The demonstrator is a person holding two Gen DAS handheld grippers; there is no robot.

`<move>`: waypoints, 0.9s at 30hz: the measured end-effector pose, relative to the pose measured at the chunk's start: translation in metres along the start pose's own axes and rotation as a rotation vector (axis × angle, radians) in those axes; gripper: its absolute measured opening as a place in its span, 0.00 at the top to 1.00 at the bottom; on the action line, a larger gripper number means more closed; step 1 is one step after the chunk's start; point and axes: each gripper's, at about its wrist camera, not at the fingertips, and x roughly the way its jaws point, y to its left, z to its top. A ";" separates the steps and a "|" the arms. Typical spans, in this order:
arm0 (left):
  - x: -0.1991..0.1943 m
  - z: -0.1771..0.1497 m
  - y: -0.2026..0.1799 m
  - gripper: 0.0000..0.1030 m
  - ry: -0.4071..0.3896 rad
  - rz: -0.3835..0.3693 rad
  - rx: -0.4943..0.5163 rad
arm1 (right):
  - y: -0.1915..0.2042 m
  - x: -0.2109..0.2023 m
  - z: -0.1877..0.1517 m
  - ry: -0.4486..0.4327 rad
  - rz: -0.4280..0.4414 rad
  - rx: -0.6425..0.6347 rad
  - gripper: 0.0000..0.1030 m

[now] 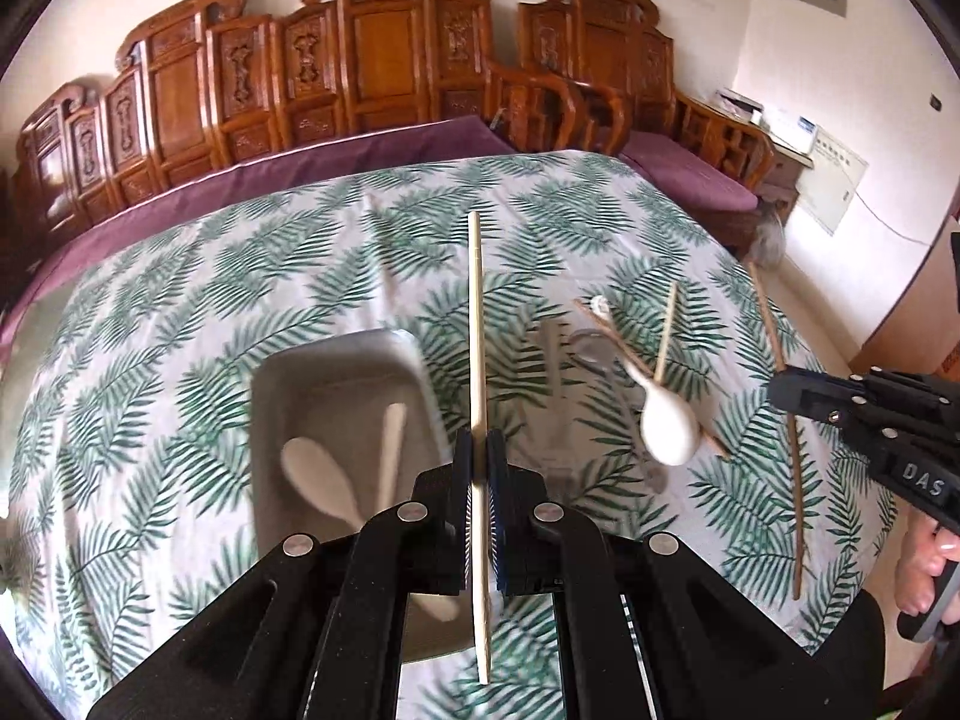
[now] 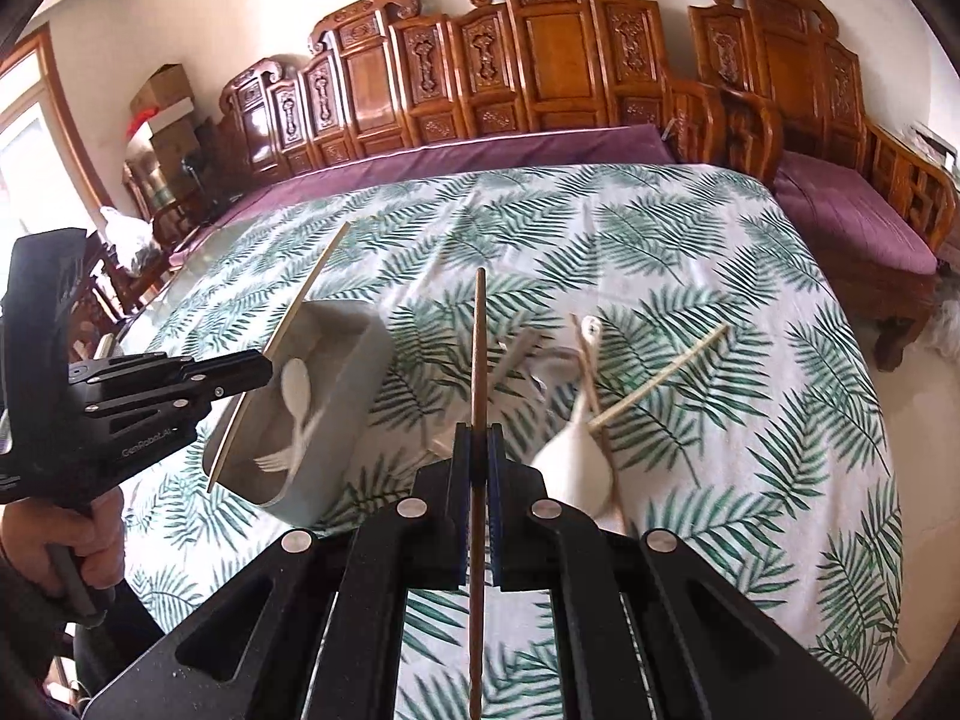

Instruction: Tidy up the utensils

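Left wrist view: the left hand-held gripper [image 1: 478, 456] clamps a pale chopstick [image 1: 477, 324] at frame centre, above the grey tray [image 1: 336, 354] at lower left. If the pinch slips, it could drop outside the tray.

Right wrist view: the right hand-held gripper [image 2: 478, 450] pinches a dark chopstick [image 2: 478, 348] at centre; swinging left, it could strike the tray wall.

Both wrist views look steeply down, close above the grey tray [image 1: 336, 372] [image 2: 354, 354], sharing the leaf-print tablecloth [image 1: 240, 276] [image 2: 690, 240] around it.
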 end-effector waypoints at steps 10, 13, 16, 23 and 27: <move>0.015 -0.016 0.053 0.96 0.030 0.049 -0.068 | 0.046 0.012 0.021 0.007 0.026 -0.052 0.94; 0.021 -0.020 0.061 0.96 0.042 0.050 -0.078 | 0.058 0.015 0.028 0.006 0.032 -0.066 0.94; 0.028 -0.023 0.069 0.96 0.053 0.048 -0.091 | 0.072 0.018 0.036 0.004 0.038 -0.083 0.94; 0.026 -0.028 0.081 0.96 0.050 0.046 -0.109 | 0.099 0.028 0.053 0.003 0.053 -0.119 0.94; 0.016 -0.030 0.089 0.96 0.033 0.052 -0.111 | 0.114 0.037 0.063 0.002 0.066 -0.130 0.94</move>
